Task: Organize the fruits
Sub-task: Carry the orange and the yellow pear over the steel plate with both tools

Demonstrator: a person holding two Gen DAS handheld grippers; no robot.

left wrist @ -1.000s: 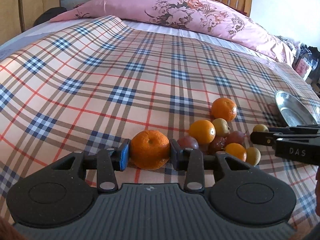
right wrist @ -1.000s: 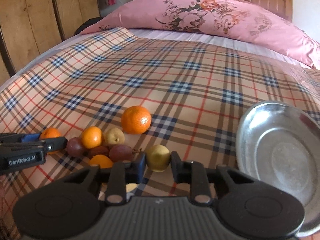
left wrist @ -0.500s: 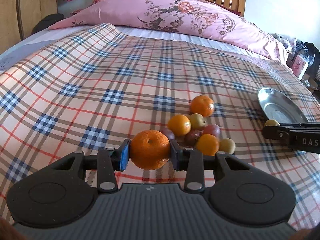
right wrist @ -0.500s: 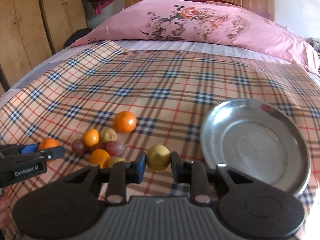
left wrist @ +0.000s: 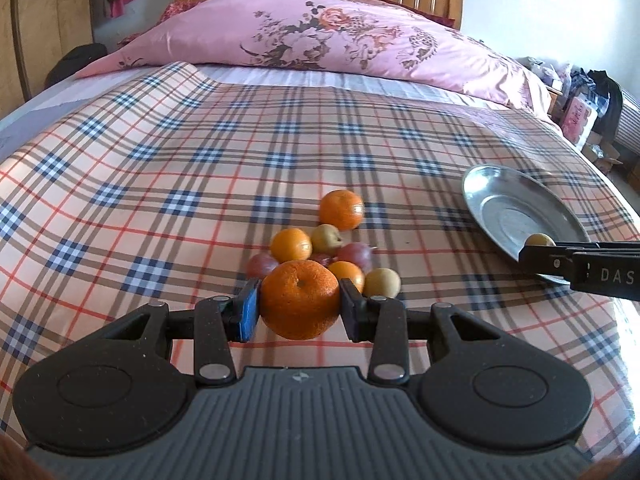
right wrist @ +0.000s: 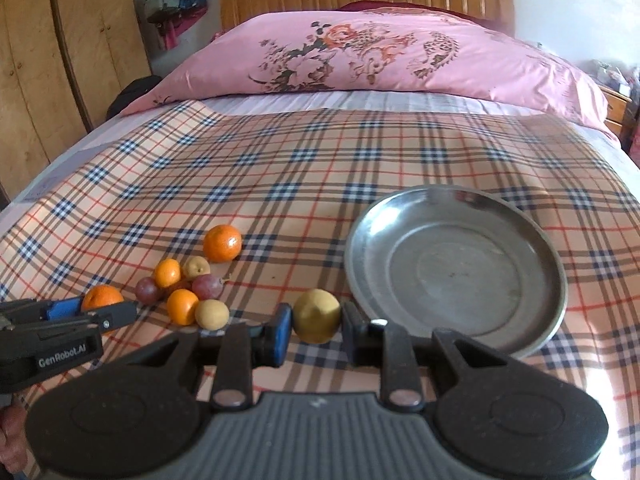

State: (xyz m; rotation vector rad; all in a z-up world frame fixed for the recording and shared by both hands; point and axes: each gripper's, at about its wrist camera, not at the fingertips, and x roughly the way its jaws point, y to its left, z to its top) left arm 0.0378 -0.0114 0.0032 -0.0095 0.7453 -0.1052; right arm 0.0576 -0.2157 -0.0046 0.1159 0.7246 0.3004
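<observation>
Between the left gripper's jaws, a large orange is sitting clamped, hiding part of the fruit pile beyond. Right gripper is pinching a yellow-green fruit just short of the metal plate.

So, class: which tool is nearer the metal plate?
Right. The right tool, holding a yellow fruit, is at the plate's near rim. The left tool, gripping an orange, is by the fruit pile, well left of it.
</observation>
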